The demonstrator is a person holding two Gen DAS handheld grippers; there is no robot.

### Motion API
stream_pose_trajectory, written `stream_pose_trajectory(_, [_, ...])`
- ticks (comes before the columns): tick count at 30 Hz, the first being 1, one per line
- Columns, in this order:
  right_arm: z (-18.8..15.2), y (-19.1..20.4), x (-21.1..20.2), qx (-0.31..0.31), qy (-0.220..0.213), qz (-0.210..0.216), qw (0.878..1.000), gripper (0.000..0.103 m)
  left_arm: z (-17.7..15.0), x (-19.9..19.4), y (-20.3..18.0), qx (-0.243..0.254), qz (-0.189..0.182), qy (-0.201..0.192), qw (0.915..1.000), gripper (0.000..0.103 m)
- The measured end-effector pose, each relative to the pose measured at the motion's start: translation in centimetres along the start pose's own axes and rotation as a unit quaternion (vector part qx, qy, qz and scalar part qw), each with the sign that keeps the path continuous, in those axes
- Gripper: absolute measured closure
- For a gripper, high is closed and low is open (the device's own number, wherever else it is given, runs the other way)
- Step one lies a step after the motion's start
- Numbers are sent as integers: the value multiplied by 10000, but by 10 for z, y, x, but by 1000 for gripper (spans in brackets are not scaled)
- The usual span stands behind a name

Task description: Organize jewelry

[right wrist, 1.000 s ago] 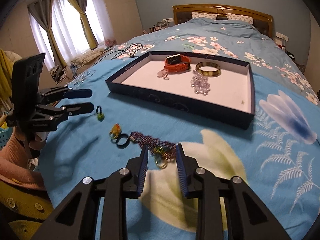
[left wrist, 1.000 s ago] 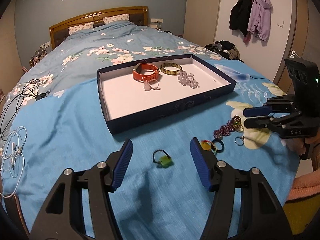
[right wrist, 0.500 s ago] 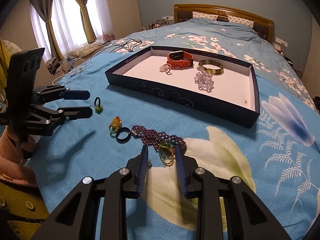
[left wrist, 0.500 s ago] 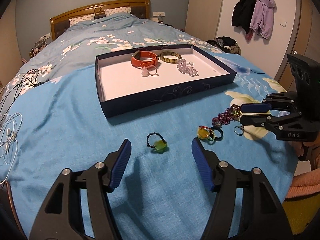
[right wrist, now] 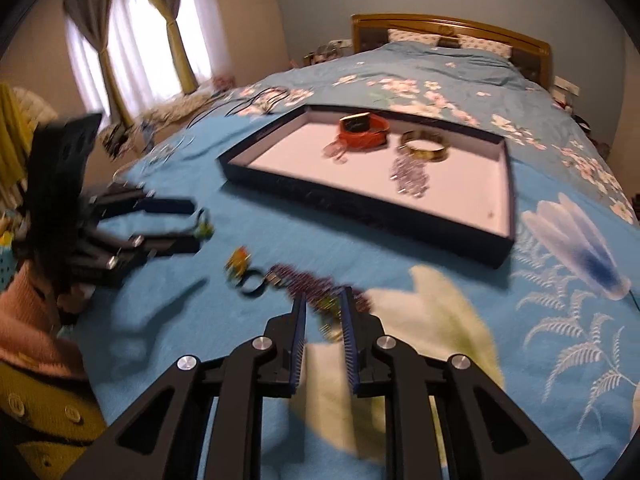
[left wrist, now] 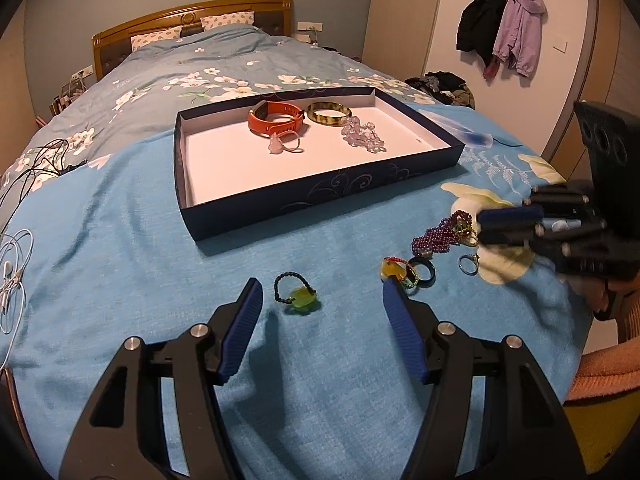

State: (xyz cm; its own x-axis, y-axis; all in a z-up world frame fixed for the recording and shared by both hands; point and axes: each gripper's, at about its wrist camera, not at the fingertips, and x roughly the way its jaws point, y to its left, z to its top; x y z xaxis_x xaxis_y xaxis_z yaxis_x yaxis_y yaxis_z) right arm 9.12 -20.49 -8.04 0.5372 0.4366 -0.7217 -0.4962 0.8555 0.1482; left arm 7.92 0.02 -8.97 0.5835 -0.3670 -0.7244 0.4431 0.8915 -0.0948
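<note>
A blue flowered bedspread covers the bed, and on it at about twelve o'clock in the left wrist view lies a shallow dark blue tray with a white floor. Along the tray's far side sit an orange watch band, a mottled bangle just beside it at three o'clock, a small clear pendant ring touching the band's near edge, and a clear bead bracelet near the bangle. The left hand-held gripper stands open above the bedspread, its blue pads wide apart; between and just beyond them lies a ring with a green stone on a dark beaded loop, touched by neither pad. At two o'clock from it rest a yellow stone ring and a black ring, touching each other, with a small silver ring near them. Further toward three o'clock a purple bead bracelet lies bunched on a pale flower print. The right hand-held gripper has just been closing, and its narrow jaws now stand around the near end of that bracelet and a green and gold trinket tangled with it; motion blur hides whether the pads press on them. A white cable trails at nine o'clock, and jackets hang on the wall.
</note>
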Motion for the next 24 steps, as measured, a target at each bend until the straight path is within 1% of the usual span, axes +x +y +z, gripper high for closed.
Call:
stream_pose_trajectory(3, [6,-12,5,140,14,-76,9999,87,-1,1,1,-11,18,41,10000,42])
stream_pose_trajectory(6, [7,-15,13,57,149,-137,9998,88,0,3,2,-44,11,87,10000,44])
stream_pose_trajectory(9, [6,-16,20,9,289,-130,9995,91,-1,2,0,-44,-44,82,9999,46])
stream_pose_trajectory(12, [4,-15,24,-19,362,-100,9993,94,0,0,-11,132,-208,23,9997,49])
stream_pose_trajectory(14, [4,-15,22,-32,338,-114,9994,96,1,-3,-22,298,-461,-40,9985,53])
stream_pose_trajectory(15, [4,-15,22,-22,321,-128,9994,98,2,-5,-30,403,-655,-83,9970,54])
stream_pose_trajectory(18, [4,-17,19,39,238,-157,9996,101,1,-4,-50,741,-893,-94,9932,56])
stream_pose_trajectory(21, [5,-18,13,120,120,-134,9998,101,2,5,-65,869,-1161,103,9894,57])
stream_pose_trajectory(24, [7,-20,6,189,-37,-112,9998,101,-1,13,-70,903,-1231,250,9880,59])
